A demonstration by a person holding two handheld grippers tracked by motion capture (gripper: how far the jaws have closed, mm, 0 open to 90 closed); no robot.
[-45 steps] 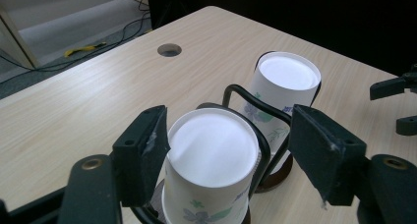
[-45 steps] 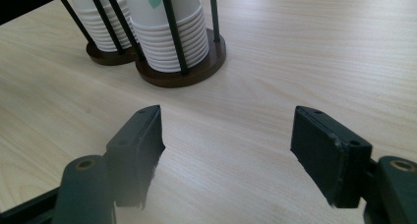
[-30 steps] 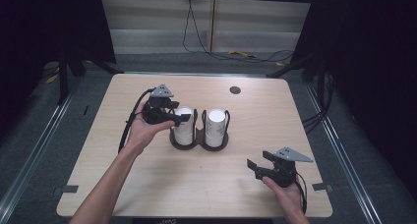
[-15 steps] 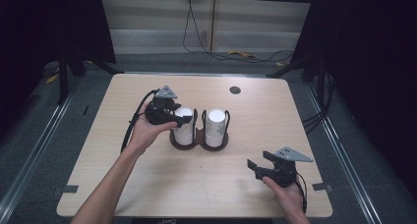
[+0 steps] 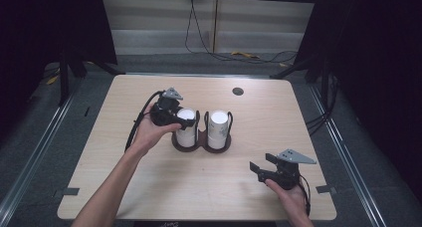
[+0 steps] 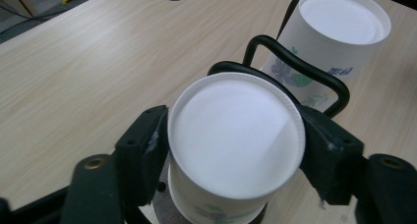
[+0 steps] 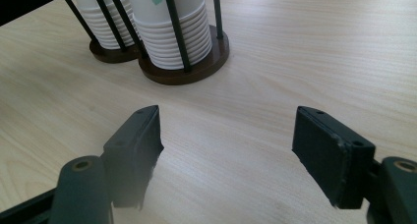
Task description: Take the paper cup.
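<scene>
Left hand-held gripper clamped on top paper cup of left stack in wire holder mid-counter, jaws just eased slightly, cup axis upright so lift straight up; right hand-held gripper part-open, empty, well apart.

Black grippers, grey triangular plates, trailing cables

You have the top paper cup of the left stack: white with a floral print, upside down, its flat base facing up. It sits upright in the dark wire holder mid-desk, beside a second inverted cup stack.
</scene>
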